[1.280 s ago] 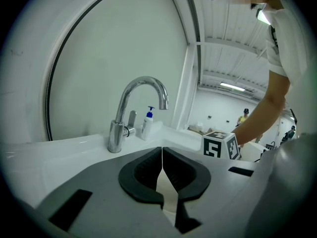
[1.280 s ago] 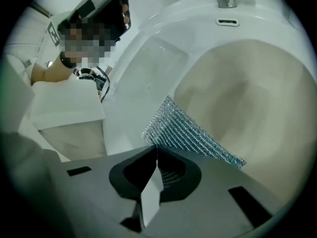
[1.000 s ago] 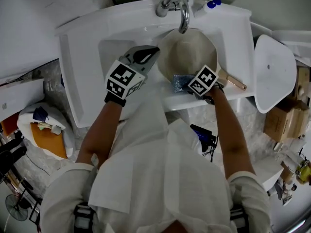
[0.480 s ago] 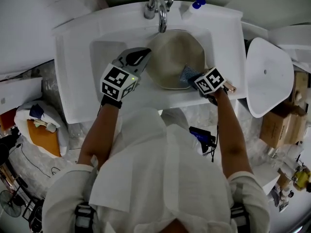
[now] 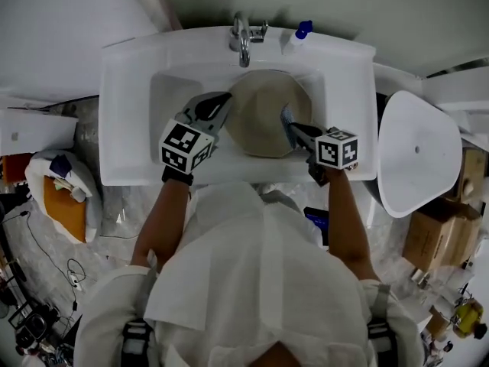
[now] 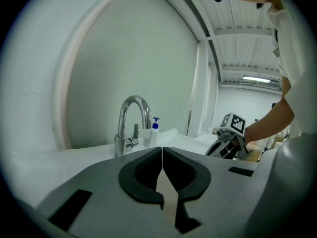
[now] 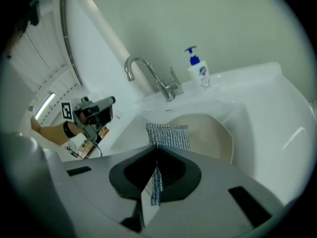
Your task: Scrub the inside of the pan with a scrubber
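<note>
A beige pan [image 5: 260, 113] lies in the white sink [image 5: 122, 113] under the faucet; its handle is out of sight. My right gripper [image 5: 294, 132] is shut on a grey mesh scrubber [image 5: 287, 123], which is over the pan's right inner side. In the right gripper view the scrubber [image 7: 168, 135] sticks out past the jaws, above the pan [image 7: 210, 133]. My left gripper [image 5: 219, 104] is shut at the pan's left rim. Nothing shows between its jaws in the left gripper view, where the tips [image 6: 162, 150] hide the pan.
A chrome faucet [image 5: 242, 37] and a blue-capped soap bottle [image 5: 298, 34] stand on the sink's back ledge. A white oval lid [image 5: 416, 153] is to the right of the sink. Bags and boxes lie on the floor at both sides.
My right gripper has swung the scrubber from the pan's near edge round to its right side. The left gripper has stayed by the left rim. The head view has shifted.
</note>
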The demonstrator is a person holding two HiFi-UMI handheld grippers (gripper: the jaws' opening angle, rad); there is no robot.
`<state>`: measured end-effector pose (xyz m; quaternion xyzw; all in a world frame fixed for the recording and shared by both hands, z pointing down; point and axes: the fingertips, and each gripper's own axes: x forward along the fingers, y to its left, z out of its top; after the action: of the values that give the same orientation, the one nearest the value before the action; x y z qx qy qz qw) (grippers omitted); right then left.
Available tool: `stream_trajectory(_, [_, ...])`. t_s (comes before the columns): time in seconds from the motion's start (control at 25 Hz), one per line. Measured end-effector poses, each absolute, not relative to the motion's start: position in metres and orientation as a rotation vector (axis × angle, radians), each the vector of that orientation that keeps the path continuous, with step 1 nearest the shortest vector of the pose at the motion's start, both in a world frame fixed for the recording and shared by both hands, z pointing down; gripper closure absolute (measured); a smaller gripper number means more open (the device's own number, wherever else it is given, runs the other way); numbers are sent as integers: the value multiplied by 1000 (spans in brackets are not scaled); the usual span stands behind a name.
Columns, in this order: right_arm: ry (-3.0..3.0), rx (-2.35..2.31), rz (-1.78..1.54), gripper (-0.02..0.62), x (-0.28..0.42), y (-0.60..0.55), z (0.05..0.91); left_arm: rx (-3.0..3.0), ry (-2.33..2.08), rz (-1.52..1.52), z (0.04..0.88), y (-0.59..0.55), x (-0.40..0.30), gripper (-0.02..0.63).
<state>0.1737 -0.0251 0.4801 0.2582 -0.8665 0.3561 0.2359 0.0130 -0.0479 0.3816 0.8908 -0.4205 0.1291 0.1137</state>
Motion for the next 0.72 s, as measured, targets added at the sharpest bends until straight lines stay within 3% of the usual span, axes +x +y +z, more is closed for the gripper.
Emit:
stream_trajectory(0.4, [-2871,986,814,580,201,-60,349,2576,-1511,289,327,-26,1,586])
stream_trajectory(0.72, [-2908,1140,557,580,224,-66,316,2538,-1646,236,305,-17,-8,586])
